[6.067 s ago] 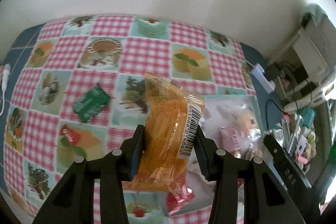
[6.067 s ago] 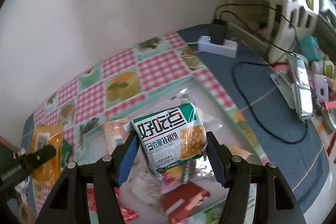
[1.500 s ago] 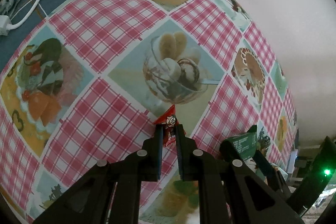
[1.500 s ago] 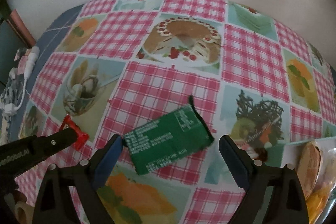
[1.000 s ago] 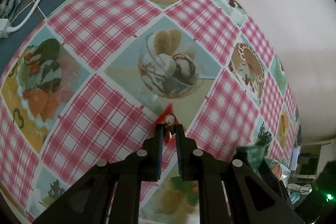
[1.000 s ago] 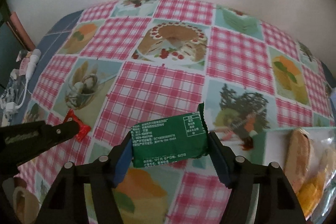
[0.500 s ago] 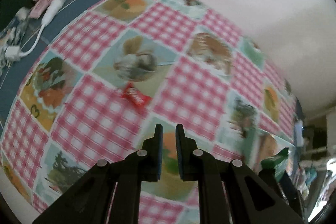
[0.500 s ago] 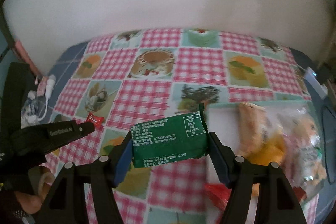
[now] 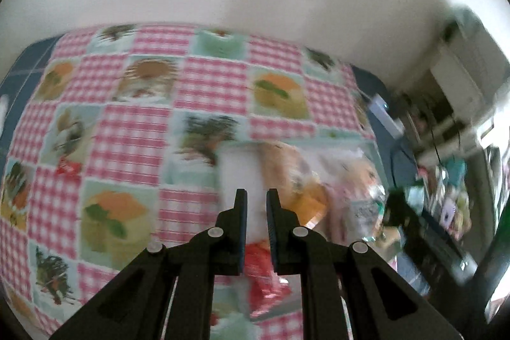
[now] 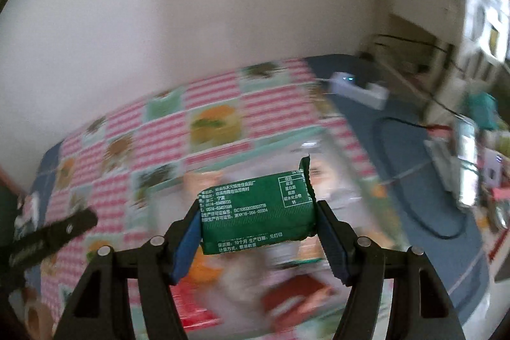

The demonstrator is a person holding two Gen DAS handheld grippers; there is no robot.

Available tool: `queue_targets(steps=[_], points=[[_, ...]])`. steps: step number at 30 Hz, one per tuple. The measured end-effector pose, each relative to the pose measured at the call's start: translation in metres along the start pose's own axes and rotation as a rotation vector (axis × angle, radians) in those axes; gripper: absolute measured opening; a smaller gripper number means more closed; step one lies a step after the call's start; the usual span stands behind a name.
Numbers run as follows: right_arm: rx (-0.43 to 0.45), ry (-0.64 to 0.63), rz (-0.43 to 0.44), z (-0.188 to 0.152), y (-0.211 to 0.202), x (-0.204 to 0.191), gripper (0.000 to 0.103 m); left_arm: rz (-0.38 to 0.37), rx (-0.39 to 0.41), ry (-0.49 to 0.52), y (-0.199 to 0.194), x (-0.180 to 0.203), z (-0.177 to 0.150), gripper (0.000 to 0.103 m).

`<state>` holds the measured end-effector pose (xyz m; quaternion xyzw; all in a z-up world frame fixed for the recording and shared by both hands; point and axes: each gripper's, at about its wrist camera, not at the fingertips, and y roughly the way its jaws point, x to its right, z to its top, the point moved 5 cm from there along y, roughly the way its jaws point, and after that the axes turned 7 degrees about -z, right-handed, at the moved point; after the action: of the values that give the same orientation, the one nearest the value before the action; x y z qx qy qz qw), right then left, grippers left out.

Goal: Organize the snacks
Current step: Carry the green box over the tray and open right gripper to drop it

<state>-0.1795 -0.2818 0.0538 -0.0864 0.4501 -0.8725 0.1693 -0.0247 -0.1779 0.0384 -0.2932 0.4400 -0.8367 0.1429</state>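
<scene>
Green snack packet (image 10: 256, 207) clamped in right tool (image 10: 257, 231) — left tool (image 9: 255, 206) empty.

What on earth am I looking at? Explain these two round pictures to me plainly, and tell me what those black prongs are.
There is no robot here. A person holds a two-fingered grabbing tool in each hand, and a wide-angle camera on each tool looks forward along its fingers, which is why the pictures bulge.

One picture is from the left tool. It is shut and holds nothing. Below it lies a checked tablecloth with dessert pictures, a small red candy lying on it, and a blurred tray of snacks.

The other picture is from the right tool. It is gripping a green snack packet above that tray. The blur comes from the tools moving.
</scene>
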Motion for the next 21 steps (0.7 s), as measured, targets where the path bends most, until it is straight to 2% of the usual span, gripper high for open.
queue_targets(steps=[5,8,11,13,15,16,19,21], points=[[-0.062,0.121,-0.046,-0.001,0.019,0.06,0.071,0.006,-0.076,0.097,0.024,0.044,-0.016,0.012],[-0.115,0.164,-0.068,-0.007,0.032,0.079,0.071,0.016,-0.123,0.139,0.039,0.061,-0.027,0.012],[-0.184,0.198,-0.041,-0.017,0.047,0.085,0.071,0.016,-0.158,0.166,0.047,0.07,-0.038,0.013],[-0.225,0.231,-0.022,-0.024,0.056,0.088,0.072,0.026,-0.168,0.172,0.049,0.071,-0.041,0.023],[-0.238,0.244,-0.012,-0.028,0.058,0.09,0.073,0.03,-0.168,0.16,0.049,0.068,-0.042,0.061],[-0.238,0.252,-0.005,-0.029,0.058,0.091,0.073,0.029,-0.162,0.15,0.048,0.067,-0.042,0.064],[-0.243,0.258,0.008,-0.033,0.057,0.091,0.076,0.018,-0.139,0.12,0.04,0.057,-0.042,0.065],[-0.24,0.264,0.018,-0.035,0.055,0.091,0.079,0.024,-0.124,0.094,0.035,0.048,-0.043,0.076]])
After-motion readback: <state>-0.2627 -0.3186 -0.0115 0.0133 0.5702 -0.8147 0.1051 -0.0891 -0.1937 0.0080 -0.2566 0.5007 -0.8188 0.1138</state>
